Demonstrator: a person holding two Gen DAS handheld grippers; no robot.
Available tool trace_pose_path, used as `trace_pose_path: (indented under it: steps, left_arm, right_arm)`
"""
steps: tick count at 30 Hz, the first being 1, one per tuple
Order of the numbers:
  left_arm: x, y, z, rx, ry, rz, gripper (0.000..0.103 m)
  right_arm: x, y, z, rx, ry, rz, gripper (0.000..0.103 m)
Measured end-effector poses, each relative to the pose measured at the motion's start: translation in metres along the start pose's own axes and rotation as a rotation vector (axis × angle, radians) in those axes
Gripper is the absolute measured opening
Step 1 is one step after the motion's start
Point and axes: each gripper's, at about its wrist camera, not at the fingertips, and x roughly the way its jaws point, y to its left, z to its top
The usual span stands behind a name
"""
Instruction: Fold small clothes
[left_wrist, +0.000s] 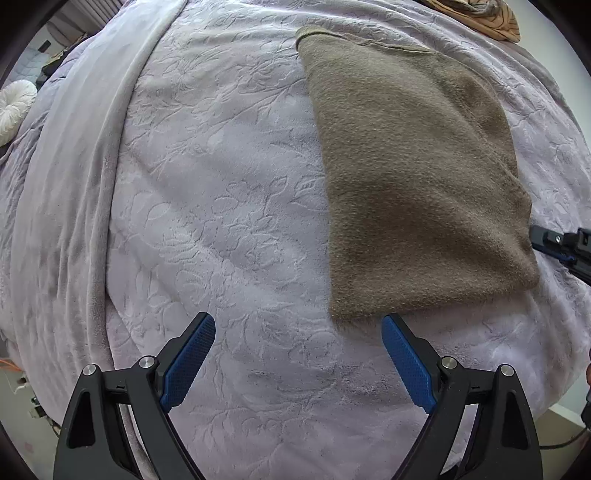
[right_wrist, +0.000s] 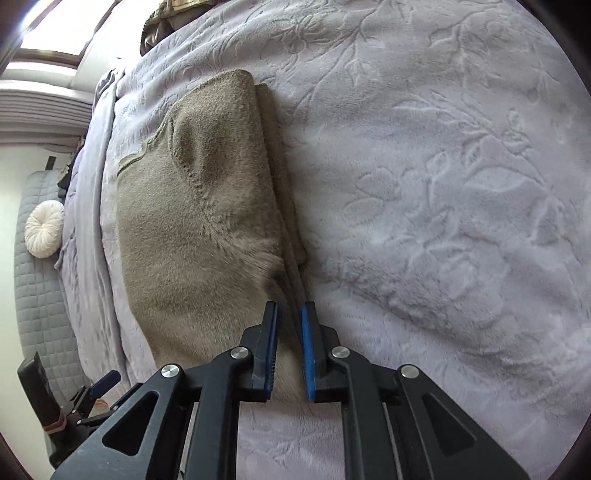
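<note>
Each claw (left_wrist: 298, 321) (right_wrist: 289, 310) — black angular arms, silver screws, blue textured pads (left_wrist: 192, 354).

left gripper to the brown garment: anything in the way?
Nothing visible. The left gripper is open just short of the brown garment, its near corner beside one fingertip, with only bare lavender blanket between. The right gripper is closed on the garment's opposite edge.

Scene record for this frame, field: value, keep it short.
surface: lilac embossed blanket
garment: tan fleece garment, folded flat
left gripper: open, just short of the garment's near corner, holding nothing
right gripper: jaws narrow, pinching the garment's edge
background: white round cushion, patterned cloth at the far edge
</note>
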Motion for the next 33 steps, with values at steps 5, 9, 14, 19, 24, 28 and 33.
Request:
trace_pose_path:
  steps: [5, 9, 14, 19, 24, 28, 33]
  left_arm:
    - [-0.001, -0.003, 0.002, 0.011, 0.0, -0.004, 0.092]
    - [-0.002, -0.009, 0.002, 0.014, 0.003, -0.016, 0.092]
    - [-0.001, -0.013, 0.003, 0.022, 0.016, -0.018, 0.092]
    - [-0.003, -0.013, 0.005, -0.002, -0.007, -0.047, 0.103]
    - [-0.002, -0.012, 0.008, -0.024, -0.005, -0.06, 0.103]
    - [0.005, -0.008, 0.01, -0.063, 0.032, -0.056, 0.103]
    - [0.019, 0.001, 0.015, -0.1, 0.057, -0.002, 0.103]
  right_arm:
    - [-0.016, -0.012, -0.016, 0.009, 0.018, 0.0, 0.017]
    - [-0.025, -0.019, -0.033, 0.017, 0.03, -0.011, 0.03]
    - [-0.029, -0.018, -0.043, -0.006, 0.038, -0.026, 0.041]
    - [-0.027, -0.012, -0.043, -0.035, 0.046, -0.022, 0.046]
    - [-0.026, -0.005, -0.039, -0.063, 0.046, -0.017, 0.059]
    - [-0.024, 0.0, -0.03, -0.087, 0.043, -0.016, 0.061]
    - [-0.025, 0.006, -0.014, -0.117, 0.025, -0.013, 0.061]
